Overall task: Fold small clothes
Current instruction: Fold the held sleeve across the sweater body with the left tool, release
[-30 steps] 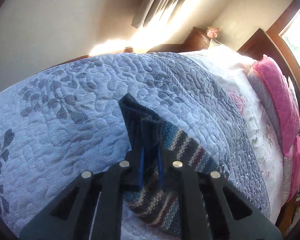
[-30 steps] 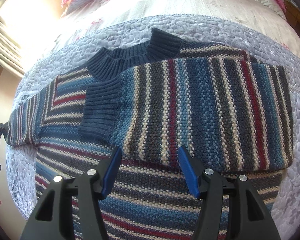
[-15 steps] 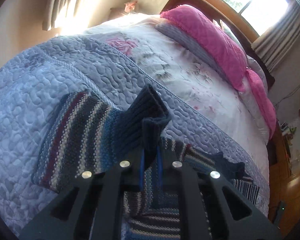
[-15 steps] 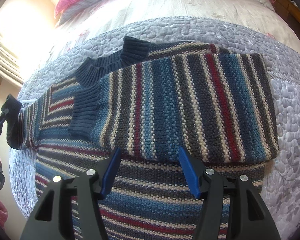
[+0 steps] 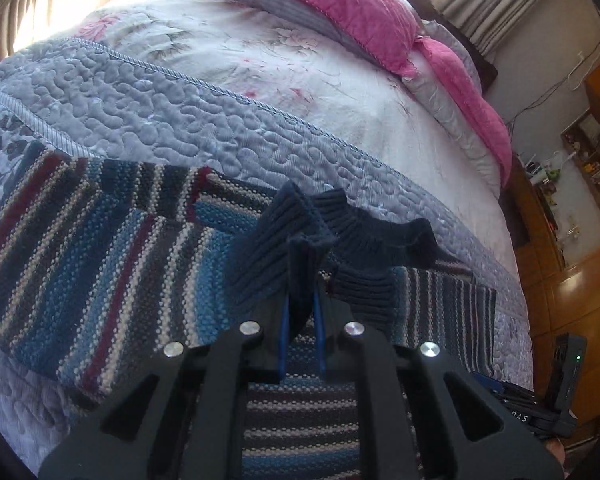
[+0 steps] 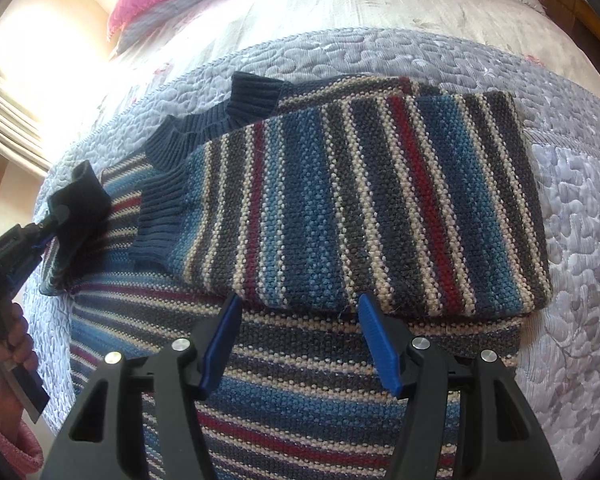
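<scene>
Striped knitwear, a small sweater (image 6: 340, 208), is spread on a grey quilted bedspread (image 6: 580, 208), one sleeve already folded across the chest. Its other navy ribbed cuff (image 5: 284, 256) is pinched between the narrow jaws of the left gripper (image 5: 300, 320). The right gripper (image 6: 300, 344) is held wide open, empty, above the striped body.

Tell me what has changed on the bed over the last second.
The left hand-held gripper, shut on the sweater's navy sleeve cuff, has carried that cuff inward from the side of the quilt over the striped sweater, toward the collar. Nothing was let go. The right hand-held gripper stays open above the sweater, and the other sleeve remains folded across the body.
</scene>
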`<state>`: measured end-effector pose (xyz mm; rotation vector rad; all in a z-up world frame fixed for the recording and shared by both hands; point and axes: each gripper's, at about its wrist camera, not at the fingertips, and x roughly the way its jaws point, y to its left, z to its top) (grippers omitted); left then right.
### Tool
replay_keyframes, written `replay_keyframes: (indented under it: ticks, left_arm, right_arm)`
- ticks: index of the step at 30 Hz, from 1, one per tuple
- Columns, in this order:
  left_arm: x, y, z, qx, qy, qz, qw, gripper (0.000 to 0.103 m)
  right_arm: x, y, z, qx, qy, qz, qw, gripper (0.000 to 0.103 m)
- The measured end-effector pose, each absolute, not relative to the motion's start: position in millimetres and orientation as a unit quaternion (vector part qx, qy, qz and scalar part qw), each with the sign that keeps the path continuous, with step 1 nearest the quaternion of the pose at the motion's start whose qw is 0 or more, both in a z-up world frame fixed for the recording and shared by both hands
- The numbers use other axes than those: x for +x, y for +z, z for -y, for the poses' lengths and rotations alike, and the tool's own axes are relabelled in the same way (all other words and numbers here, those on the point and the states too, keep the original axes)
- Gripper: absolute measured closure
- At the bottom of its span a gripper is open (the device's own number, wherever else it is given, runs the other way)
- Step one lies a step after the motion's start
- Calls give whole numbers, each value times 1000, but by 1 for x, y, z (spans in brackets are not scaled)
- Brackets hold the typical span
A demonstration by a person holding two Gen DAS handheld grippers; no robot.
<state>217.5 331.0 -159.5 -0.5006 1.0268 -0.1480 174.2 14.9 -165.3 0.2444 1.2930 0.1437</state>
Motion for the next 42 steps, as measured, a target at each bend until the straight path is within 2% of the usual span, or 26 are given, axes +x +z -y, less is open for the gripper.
replay_keyframes:
  ticks: [7, 11, 12, 13, 15, 18, 21, 27, 31, 33, 38, 42]
  left_arm:
    - [222, -207, -312, -229, -64, -535, 810, 93]
    - [220, -215, -311, -233, -71, -542, 804, 91]
    - [220, -212, -311, -236, -81, -543, 802, 82]
    - [219, -209, -311, -246, -97, -543, 797, 64]
    - [212, -200, -313, -261, -138, -545, 784, 46]
    - [198, -179, -328, -246, -160, -535, 792, 44]
    - [195, -165, -368, -201, -90, -524, 823, 44]
    - [211, -184, -425, -141, 7, -541, 829, 45]
    - [214, -221, -437, -141, 7, -578, 804, 46]
    - [213, -223, -435, -136, 1, -574, 807, 42]
    - [207, -203, -450, -189, -9, -553, 811, 41]
    - [193, -178, -462, -193, 2, -526, 828, 41]
  right_arm:
    - [177, -169, -19, 112, 70, -604, 786, 41]
    - [177, -171, -18, 117, 67, -608, 782, 41]
    - [178, -171, -19, 117, 66, -608, 783, 41]
    - [179, -170, -19, 117, 65, -607, 783, 41]
    - [180, -166, -21, 119, 67, -604, 785, 41]
    - [186, -156, -30, 123, 81, -599, 787, 41]
    - [196, -149, -53, 128, 116, -597, 784, 41]
    - [220, -149, -124, 95, 177, -599, 775, 41]
    - [236, -157, -162, 84, 203, -606, 765, 41]
    - [245, -161, -177, 82, 212, -612, 758, 41]
    - [261, -173, -203, 73, 233, -619, 746, 41]
    - [275, -191, -218, 66, 237, -632, 735, 41]
